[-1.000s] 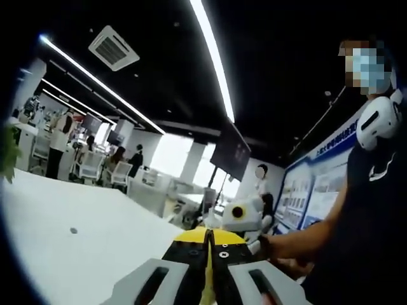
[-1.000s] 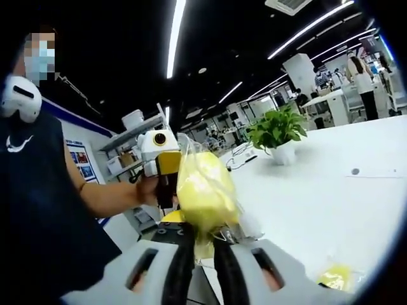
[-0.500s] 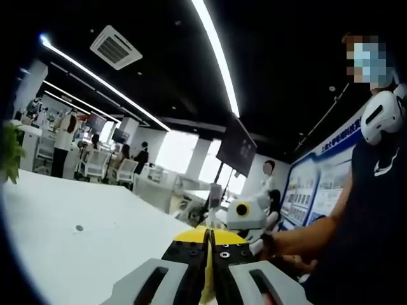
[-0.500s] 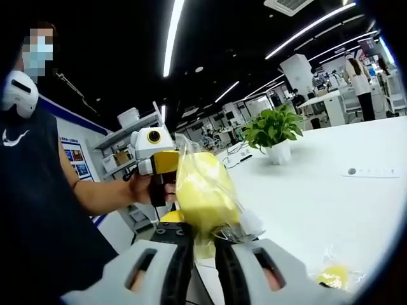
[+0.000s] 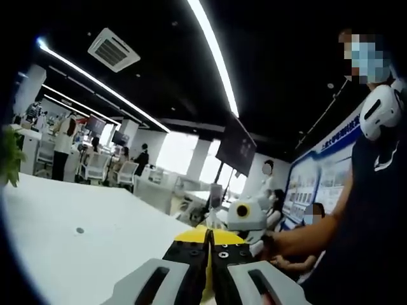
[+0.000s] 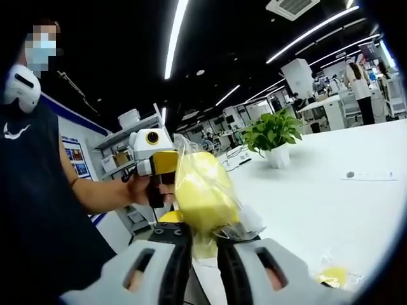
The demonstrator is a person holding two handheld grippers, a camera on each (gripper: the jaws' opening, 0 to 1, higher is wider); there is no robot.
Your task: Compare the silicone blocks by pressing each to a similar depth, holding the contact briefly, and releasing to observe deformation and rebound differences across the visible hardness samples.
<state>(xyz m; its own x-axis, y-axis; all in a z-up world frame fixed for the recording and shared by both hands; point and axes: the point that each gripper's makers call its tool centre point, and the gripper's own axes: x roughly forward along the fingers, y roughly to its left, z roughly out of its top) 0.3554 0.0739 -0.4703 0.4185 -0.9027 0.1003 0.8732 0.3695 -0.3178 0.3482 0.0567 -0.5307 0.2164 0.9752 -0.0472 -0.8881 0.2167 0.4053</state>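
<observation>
Squeezing the bagged yellow silicone block (image 6: 202, 194) at frame centre, the right gripper (image 6: 202, 244) is clamping it, needing steady, matched depth; the left gripper (image 5: 207, 267) is staying clenched

R gripper (image 6: 198, 244) jaws clamped on bagged block (image 6: 202, 194), held above table (image 6: 331, 210) edge. L gripper (image 6: 154, 166) behind block, to its left in right gripper view. Plant (image 6: 272, 135) on table further back; 2nd bagged block (image 6: 334, 277) on table, lower right.
</observation>
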